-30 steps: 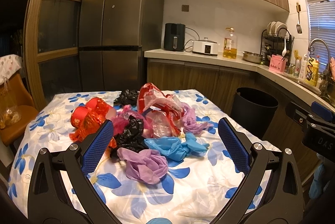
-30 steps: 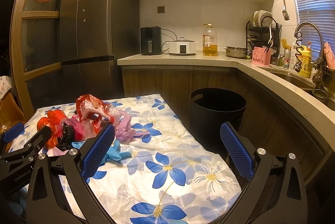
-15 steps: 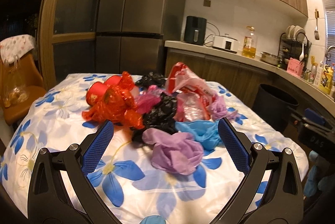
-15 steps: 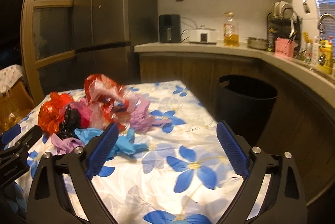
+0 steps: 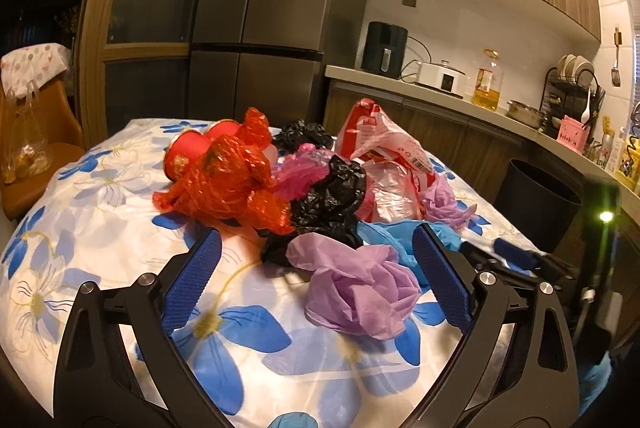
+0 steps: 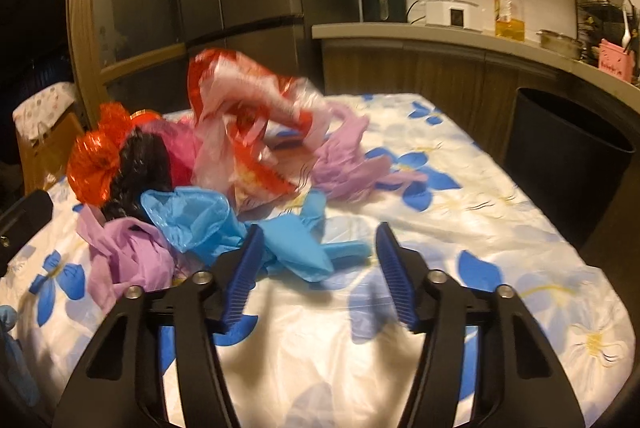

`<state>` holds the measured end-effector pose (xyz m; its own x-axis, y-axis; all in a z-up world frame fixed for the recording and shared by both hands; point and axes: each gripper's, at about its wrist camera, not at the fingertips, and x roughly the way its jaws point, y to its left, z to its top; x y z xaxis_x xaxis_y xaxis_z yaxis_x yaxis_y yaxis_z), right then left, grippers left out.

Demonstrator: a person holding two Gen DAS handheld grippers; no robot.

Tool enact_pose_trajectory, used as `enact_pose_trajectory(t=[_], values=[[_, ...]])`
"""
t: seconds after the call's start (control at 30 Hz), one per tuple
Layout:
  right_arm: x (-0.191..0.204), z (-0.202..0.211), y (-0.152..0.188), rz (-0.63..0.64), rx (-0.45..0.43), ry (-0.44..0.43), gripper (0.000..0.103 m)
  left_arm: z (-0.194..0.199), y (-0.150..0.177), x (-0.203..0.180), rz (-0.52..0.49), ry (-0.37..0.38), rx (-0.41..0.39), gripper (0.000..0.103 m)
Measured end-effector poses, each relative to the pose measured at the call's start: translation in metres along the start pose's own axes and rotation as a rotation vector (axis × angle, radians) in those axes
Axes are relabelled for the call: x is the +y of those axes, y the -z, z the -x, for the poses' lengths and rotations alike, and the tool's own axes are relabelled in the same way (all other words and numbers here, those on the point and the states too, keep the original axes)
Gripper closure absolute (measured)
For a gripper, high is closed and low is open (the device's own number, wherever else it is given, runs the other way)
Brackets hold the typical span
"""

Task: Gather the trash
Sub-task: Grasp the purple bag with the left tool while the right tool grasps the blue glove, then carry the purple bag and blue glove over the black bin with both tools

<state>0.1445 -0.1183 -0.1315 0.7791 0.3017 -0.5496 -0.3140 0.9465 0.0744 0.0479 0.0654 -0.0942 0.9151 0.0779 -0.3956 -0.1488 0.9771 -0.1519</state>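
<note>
Closing right tongs (image 6: pixel 318 260) halfway around blue bag (image 6: pixel 296 244) beside black bin (image 6: pixel 568 155), apparently not yet pinched; left tongs (image 5: pixel 316 284) wide, empty, framing purple bag (image 5: pixel 360 292).

Table (image 5: pixel 100 228) under white cloth with blue flowers. On it, one heap: orange-red bag (image 5: pixel 224 183), black bag (image 5: pixel 332 203), pink-and-red bag (image 5: pixel 384 163), blue bag (image 6: pixel 208 220), purple bag (image 5: pixel 360 292) nearest, resting on cloth.
</note>
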Motion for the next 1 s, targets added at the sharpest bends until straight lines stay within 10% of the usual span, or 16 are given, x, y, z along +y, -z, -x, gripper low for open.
enact_pose_trajectory(t=[0.27,0.67,1.0], values=[[-0.002,-0.005,0.007,0.015,0.037,-0.051,0.095,-0.022,0.006,-0.018,-0.025,0.018,0.065,0.03],[-0.031,0.052,-0.006,-0.011,-0.104,-0.018,0.098,-0.054,0.027,-0.03,-0.058,0.06,0.261,0.087],[-0.046,0.08,-0.013,-0.021,-0.158,-0.013,0.098,-0.021,0.017,-0.034,-0.059,0.035,0.212,0.097]])
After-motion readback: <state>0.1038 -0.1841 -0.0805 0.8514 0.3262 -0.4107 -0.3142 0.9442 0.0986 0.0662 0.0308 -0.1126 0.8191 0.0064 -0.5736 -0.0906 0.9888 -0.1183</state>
